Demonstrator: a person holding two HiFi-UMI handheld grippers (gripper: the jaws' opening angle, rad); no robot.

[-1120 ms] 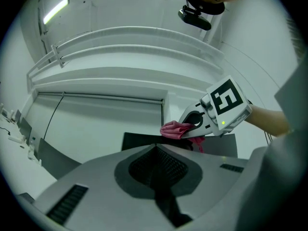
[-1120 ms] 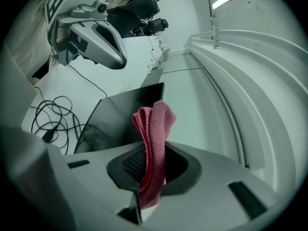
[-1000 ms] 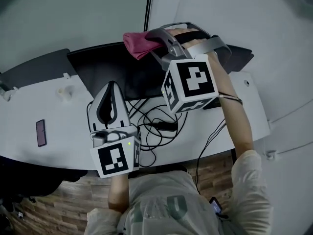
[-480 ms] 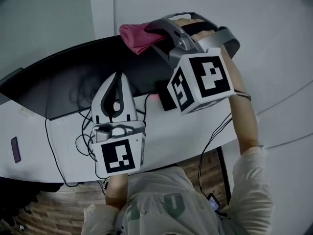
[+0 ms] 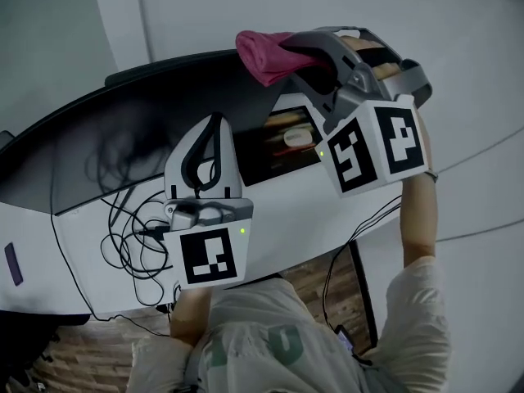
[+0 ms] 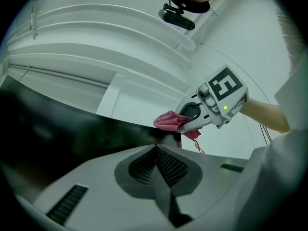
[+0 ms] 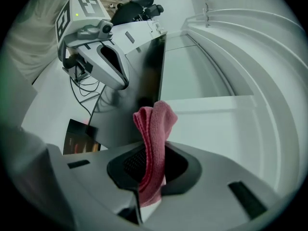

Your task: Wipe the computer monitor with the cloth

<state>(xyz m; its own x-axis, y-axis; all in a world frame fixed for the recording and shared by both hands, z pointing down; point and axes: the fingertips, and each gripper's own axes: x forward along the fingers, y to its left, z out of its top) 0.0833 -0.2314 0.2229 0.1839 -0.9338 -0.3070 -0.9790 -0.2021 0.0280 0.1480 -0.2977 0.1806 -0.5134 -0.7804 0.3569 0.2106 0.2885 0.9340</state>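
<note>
The wide dark monitor [image 5: 123,146] stands on a white desk [image 5: 303,223]. My right gripper [image 5: 286,54] is shut on a pink cloth [image 5: 264,54] and holds it at the monitor's top edge, near its right end. In the right gripper view the cloth [image 7: 155,121] sticks up from between the shut jaws of the right gripper [image 7: 153,154], beside the monitor's edge [image 7: 155,66]. My left gripper [image 5: 214,121] is shut on nothing, low in front of the screen. The left gripper view shows its tips [image 6: 155,148] closed, with the cloth [image 6: 169,120] beyond them.
A tangle of black cables [image 5: 123,232] lies on the desk below the monitor's left half. A purple phone [image 5: 11,263] rests at the desk's far left. A lit patch with orange shapes [image 5: 286,137] shows at the screen's right end. A white wall [image 5: 205,6] stands behind.
The right gripper and the cloth have travelled right along the monitor's top edge, from its middle to its right end. The left gripper followed to the right, still shut.
</note>
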